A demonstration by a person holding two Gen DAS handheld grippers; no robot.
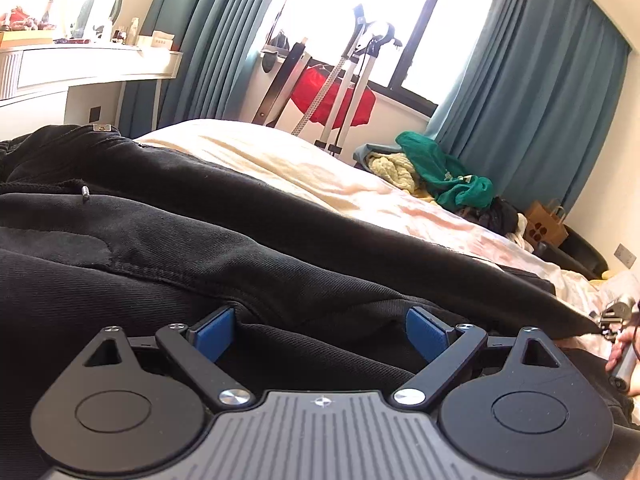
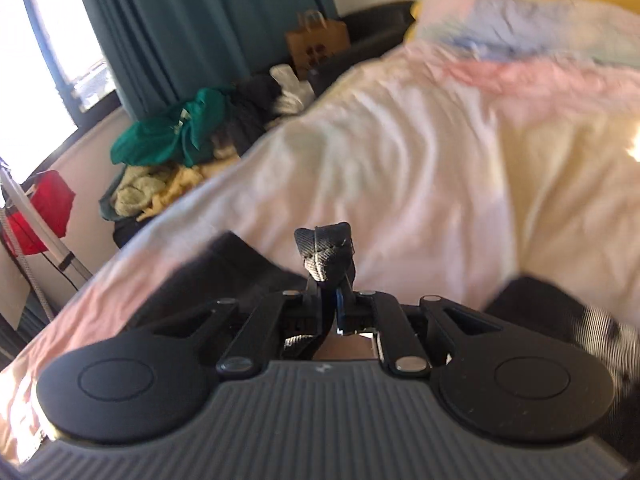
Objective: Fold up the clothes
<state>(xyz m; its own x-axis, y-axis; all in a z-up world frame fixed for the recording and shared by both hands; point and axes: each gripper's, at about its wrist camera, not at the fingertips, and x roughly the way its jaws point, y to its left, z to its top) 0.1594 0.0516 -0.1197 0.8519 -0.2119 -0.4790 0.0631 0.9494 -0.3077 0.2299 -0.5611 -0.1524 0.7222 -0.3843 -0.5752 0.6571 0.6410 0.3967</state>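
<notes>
- Two claws were at work over one black garment (image 1: 168,216), which lay spread across the near side of the bed (image 1: 304,168), its seams and a drawstring tip showing in the left wrist view.
- The left claw (image 1: 320,334) was spread wide, its blue pads (image 1: 214,334) resting low against the dark cloth with a fold of fabric lying between them, not pinched.
- The right claw (image 2: 330,288) was pressed together on a corner of the black garment (image 2: 324,254), and a stitched tip of the cloth stood up above its fingers.
- In the left wrist view the right claw (image 1: 612,316) showed at the far right edge, held by a hand (image 1: 622,354), at the end of a long taut edge of the garment.
- The bed's pale cover (image 2: 400,168), cream and pink, was wrinkled beyond the cloth; much of the right wrist view was blurred.
- A pile of clothes with a green piece (image 1: 444,172) on top sat past the far side of the bed, near teal curtains (image 1: 532,92) and a brown paper bag (image 1: 546,226).
</notes>
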